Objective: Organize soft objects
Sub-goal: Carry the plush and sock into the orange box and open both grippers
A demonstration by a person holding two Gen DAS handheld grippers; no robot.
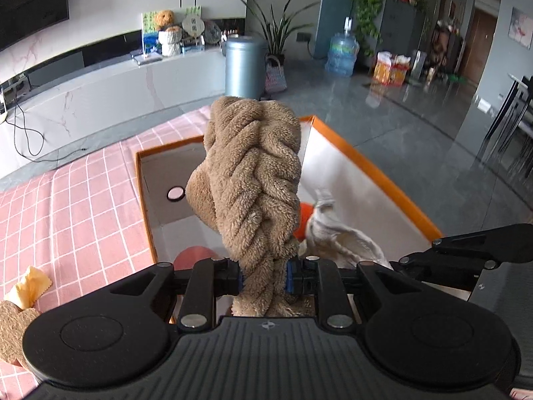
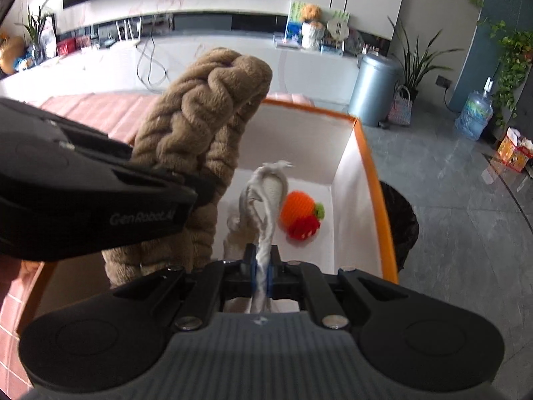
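Left wrist view shows the left gripper [image 1: 263, 278] pinching a fluffy brown towel [image 1: 253, 180], bunched in thick folds, above an orange-rimmed white box [image 1: 373, 163]. The box sits on a pink checked surface [image 1: 66, 206]. Right wrist view shows the right gripper [image 2: 262, 275] pressed onto a thin white cloth [image 2: 266, 200] over the box, near what may be an orange knitted toy [image 2: 299, 213] inside.

Pink checked tablecloth [image 1: 66, 206] carries orange-rimmed box [image 1: 143, 200], yellow cloth [image 1: 28, 286].

Bright daylight, glossy floor [image 1: 416, 126] glare, fisheye-bent edges.
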